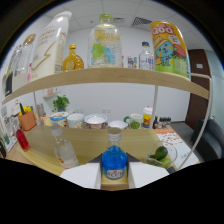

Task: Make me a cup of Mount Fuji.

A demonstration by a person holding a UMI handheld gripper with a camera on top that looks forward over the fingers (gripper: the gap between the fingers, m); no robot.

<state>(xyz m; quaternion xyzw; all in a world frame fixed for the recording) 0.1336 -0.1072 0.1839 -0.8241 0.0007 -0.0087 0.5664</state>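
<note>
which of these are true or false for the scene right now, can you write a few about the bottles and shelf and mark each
1. A blue bottle stands on the counter close ahead of the claw. True.
2. The blue bottle lies on its side. False: it stands upright.
3. A clear bottle stands beside the blue bottle. True.
4. The shelf above the counter holds only cups. False: it holds tall bottles and a yellow carton.
5. A row of cups sits at the back of the counter. True.
</note>
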